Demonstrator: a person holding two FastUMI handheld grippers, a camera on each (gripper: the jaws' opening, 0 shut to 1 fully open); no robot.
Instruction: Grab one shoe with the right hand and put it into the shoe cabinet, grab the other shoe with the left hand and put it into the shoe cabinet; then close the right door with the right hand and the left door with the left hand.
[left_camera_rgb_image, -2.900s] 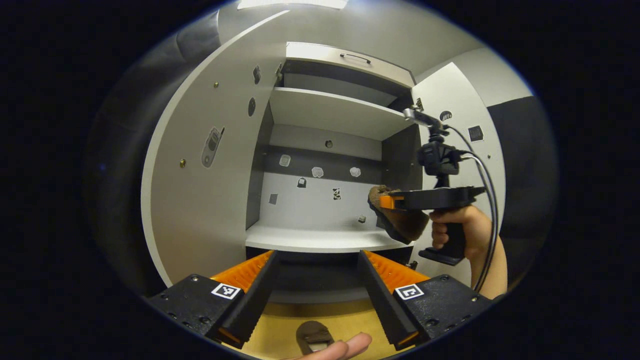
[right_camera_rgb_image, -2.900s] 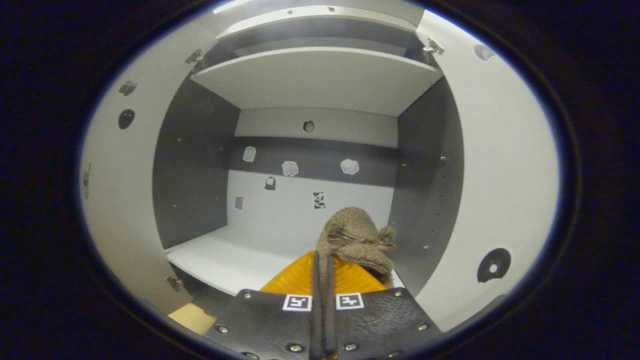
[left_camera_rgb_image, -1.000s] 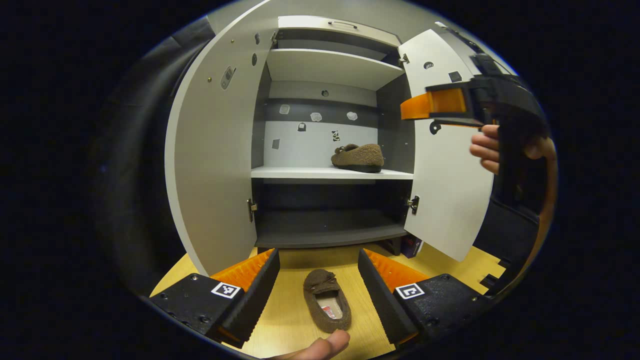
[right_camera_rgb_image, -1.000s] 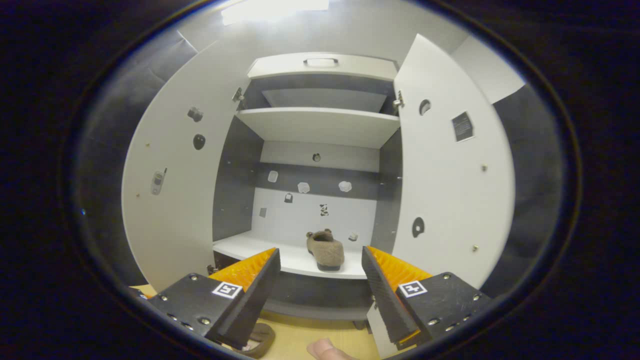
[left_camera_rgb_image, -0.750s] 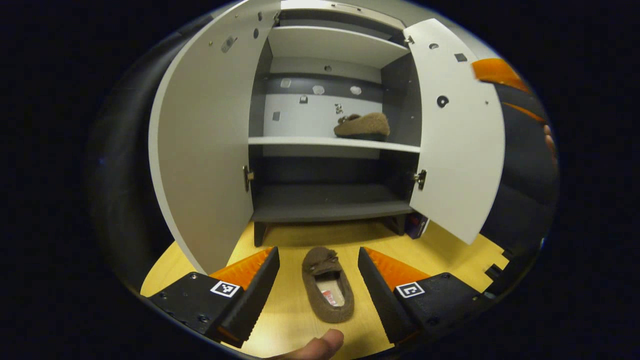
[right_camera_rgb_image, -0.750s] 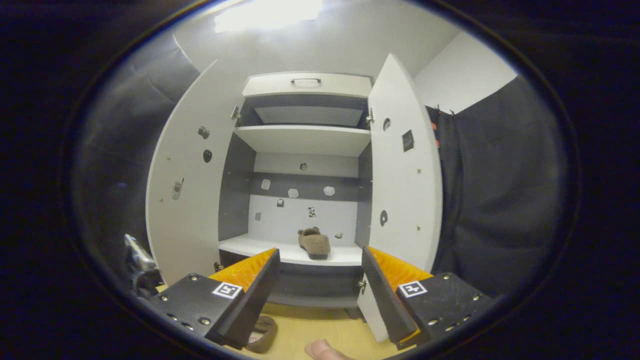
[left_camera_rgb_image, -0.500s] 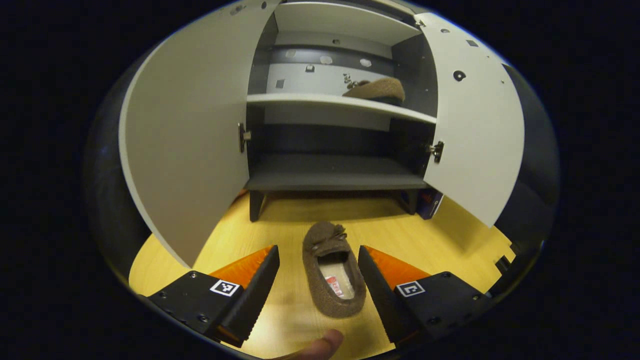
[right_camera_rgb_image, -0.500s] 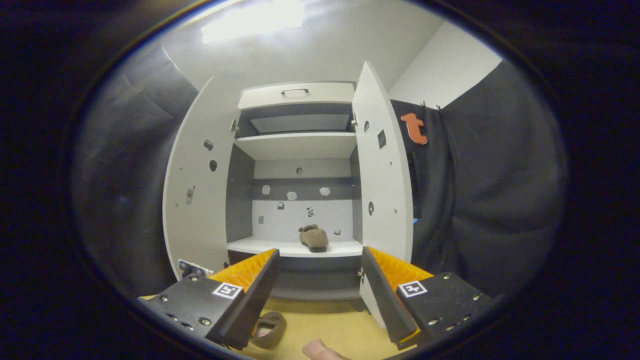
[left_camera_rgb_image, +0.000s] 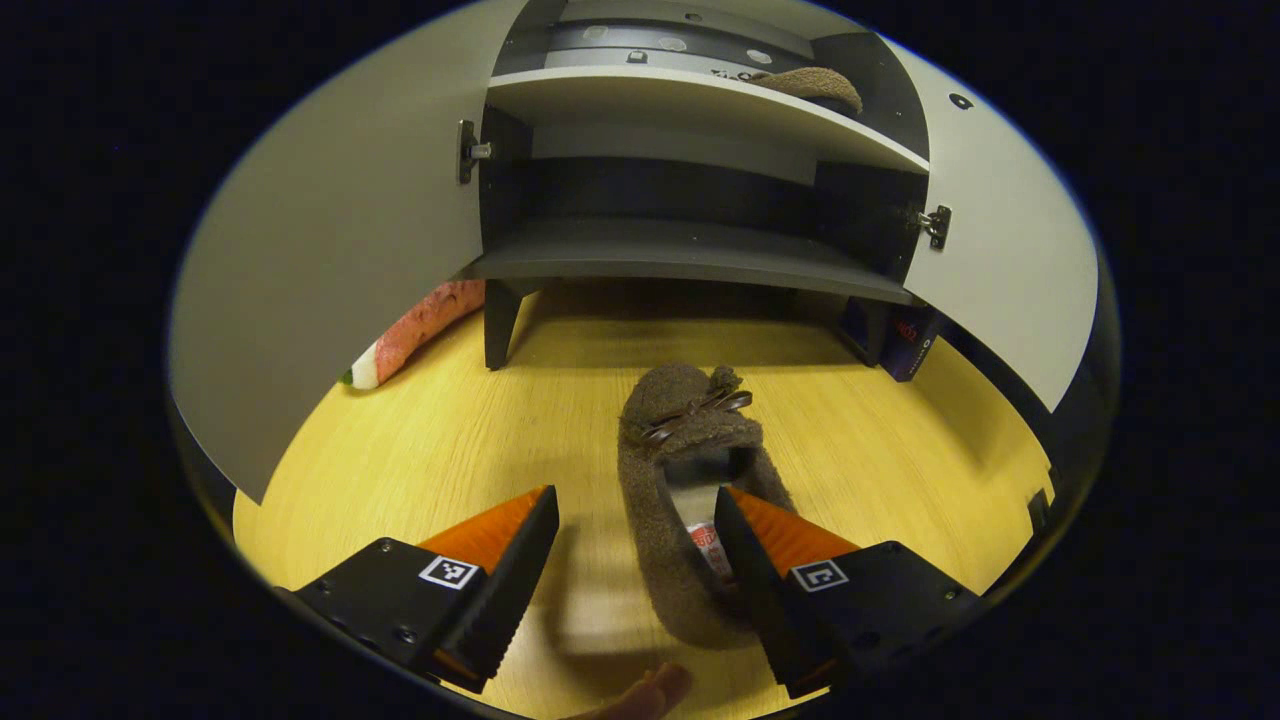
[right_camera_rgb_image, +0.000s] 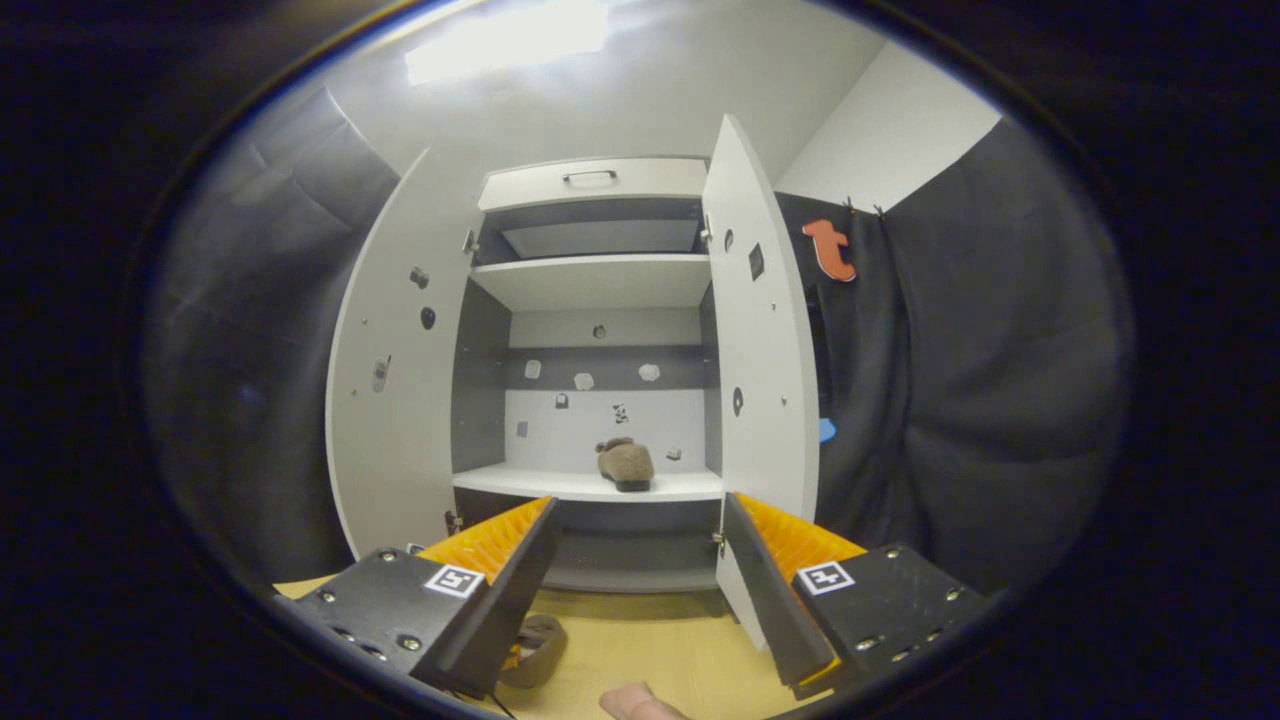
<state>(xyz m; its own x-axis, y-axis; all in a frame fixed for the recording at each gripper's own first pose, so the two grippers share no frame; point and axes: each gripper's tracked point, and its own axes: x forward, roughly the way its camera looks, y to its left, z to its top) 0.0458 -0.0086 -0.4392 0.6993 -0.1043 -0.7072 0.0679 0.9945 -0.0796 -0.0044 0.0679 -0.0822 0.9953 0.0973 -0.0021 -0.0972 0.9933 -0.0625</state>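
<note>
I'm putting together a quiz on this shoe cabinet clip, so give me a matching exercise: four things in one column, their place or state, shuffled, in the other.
Things:
1. shoe on the floor
2. shoe in the cabinet
3. left gripper
4. right door

Places or states:
A. swung open
B. on the white middle shelf
C. open, jaws astride the shoe
D. on the yellow wood, toe toward the cabinet

Pairs: 1-D, 2-B, 3-C, 4-A

Black screw-studded hand-held gripper bodies with square white-bordered markers
</note>
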